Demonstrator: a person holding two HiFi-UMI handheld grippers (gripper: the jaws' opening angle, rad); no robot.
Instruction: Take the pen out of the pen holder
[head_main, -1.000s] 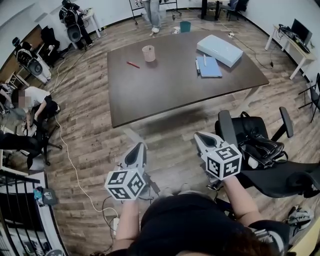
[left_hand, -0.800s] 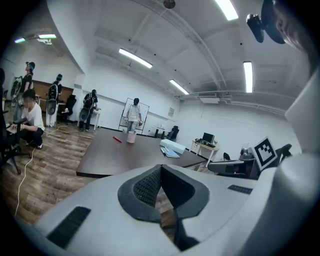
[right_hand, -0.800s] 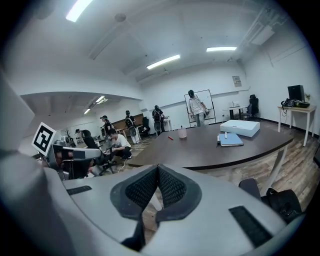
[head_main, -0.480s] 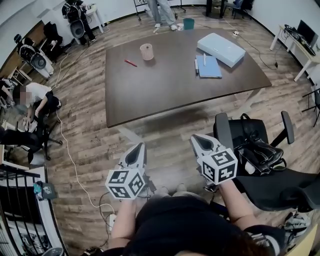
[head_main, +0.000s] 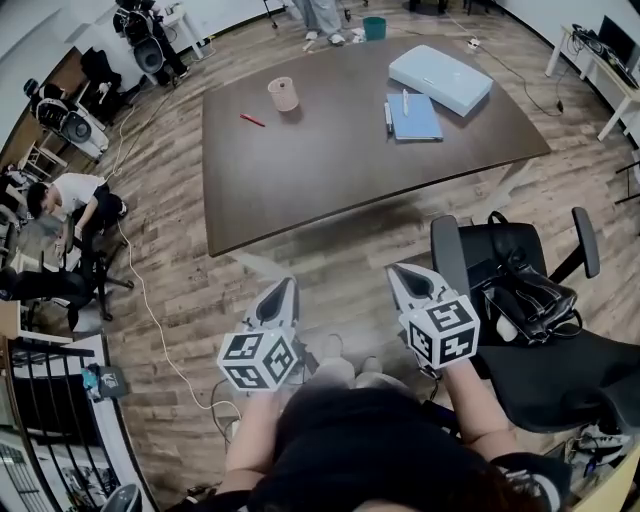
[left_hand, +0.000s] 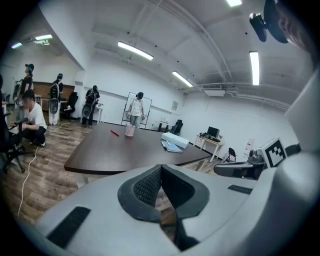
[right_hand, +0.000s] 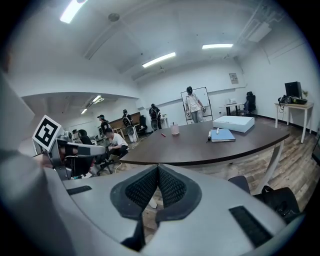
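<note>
A pink pen holder (head_main: 284, 94) stands at the far left of the dark table (head_main: 340, 180), with a red pen (head_main: 251, 119) lying on the tabletop beside it. Whether anything is inside the holder I cannot tell. My left gripper (head_main: 277, 300) and right gripper (head_main: 413, 280) hang side by side over the wood floor, well short of the table's near edge, both shut and holding nothing. In the left gripper view the holder (left_hand: 130, 131) is small beyond the shut left gripper (left_hand: 160, 172). In the right gripper view the holder (right_hand: 174, 129) shows beyond the shut right gripper (right_hand: 158, 172).
A blue notebook (head_main: 414, 116) with pens beside it and a white box (head_main: 440, 79) lie at the table's far right. A black office chair (head_main: 520, 300) with a bag stands close to my right gripper. People and equipment are at the left and far end of the room.
The table has shifted up and slightly left in the head view. Both grippers stay shut and have moved only a little.
</note>
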